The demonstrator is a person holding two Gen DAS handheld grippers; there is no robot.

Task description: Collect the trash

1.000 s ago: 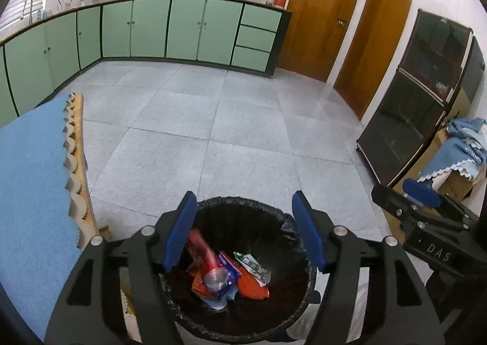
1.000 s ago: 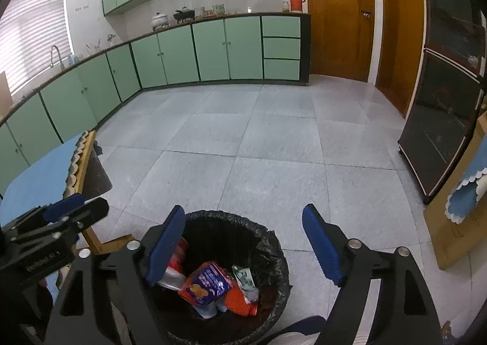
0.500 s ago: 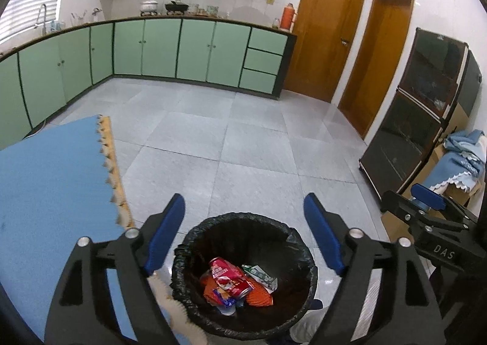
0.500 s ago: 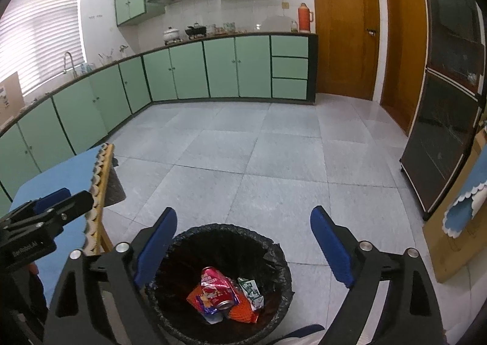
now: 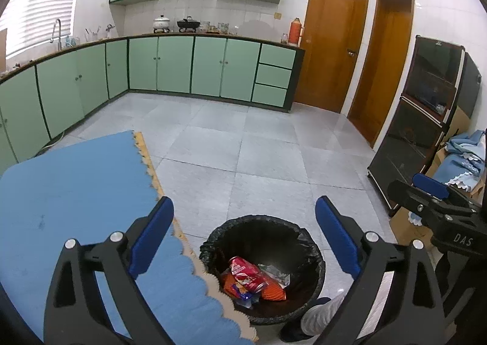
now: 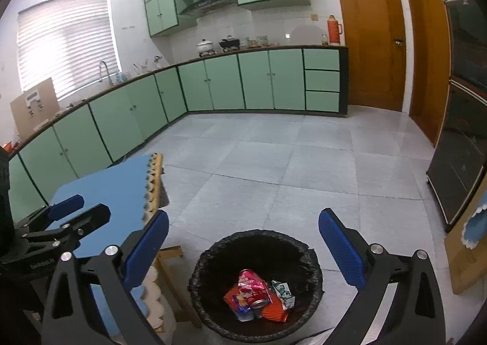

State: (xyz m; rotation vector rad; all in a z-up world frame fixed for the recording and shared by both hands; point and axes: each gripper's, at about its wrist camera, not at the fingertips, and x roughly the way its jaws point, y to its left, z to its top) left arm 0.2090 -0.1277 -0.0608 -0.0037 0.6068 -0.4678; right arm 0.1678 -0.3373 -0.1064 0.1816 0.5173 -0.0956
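Left wrist view, "DAS" read on right gripper (image 5: 430,189) at far right, left gripper (image 5: 243,237) spread wide, right gripper (image 6: 243,243) spread wide, both empty, held above bin (image 6: 304,249).

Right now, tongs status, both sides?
Left tongs: open, holding nothing, above the trash bin.
Right tongs: open, holding nothing, above the same bin.

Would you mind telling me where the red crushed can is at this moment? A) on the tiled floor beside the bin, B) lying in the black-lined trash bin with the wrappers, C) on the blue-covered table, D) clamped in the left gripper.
B: the red can lies inside the trash bin among wrappers, while the left gripper and right gripper are both open and empty.
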